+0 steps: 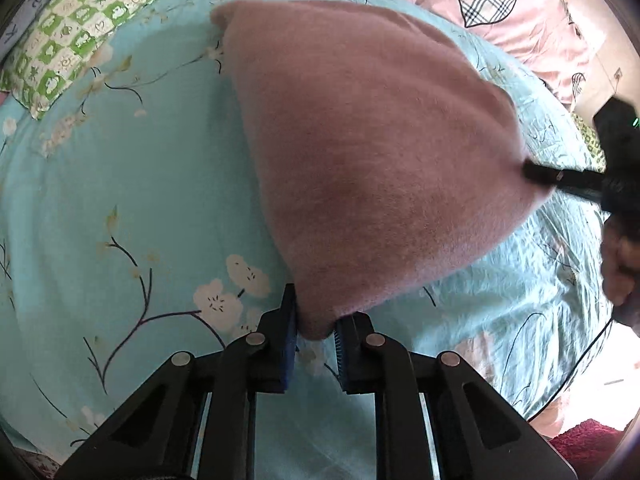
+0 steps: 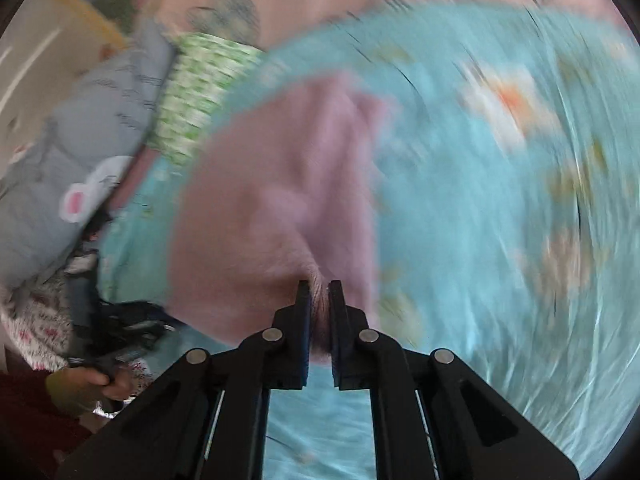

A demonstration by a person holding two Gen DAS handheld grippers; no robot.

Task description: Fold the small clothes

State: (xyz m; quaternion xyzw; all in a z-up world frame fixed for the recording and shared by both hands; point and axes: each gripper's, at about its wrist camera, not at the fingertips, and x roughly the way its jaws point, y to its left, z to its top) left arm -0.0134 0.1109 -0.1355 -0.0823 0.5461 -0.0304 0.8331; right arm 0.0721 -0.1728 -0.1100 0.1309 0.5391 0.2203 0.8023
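Pink fleecy garment [image 1: 372, 152], stretched taut

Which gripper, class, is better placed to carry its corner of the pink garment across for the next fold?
Probably the right gripper. It pinches a corner of the pink garment, and its view is motion-blurred, suggesting it is already swinging. The left gripper holds the near corner in a sharp view, so it suits anchoring over the blue floral sheet.

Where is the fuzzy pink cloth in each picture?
Left wrist view: the fuzzy pink cloth fills the middle; the left tongs pinch its near corner, the right tongs its right corner.
Right wrist view: it is blurred, centre-left, pinched by the right tongs.
Shared landmark: the green checked pillow.
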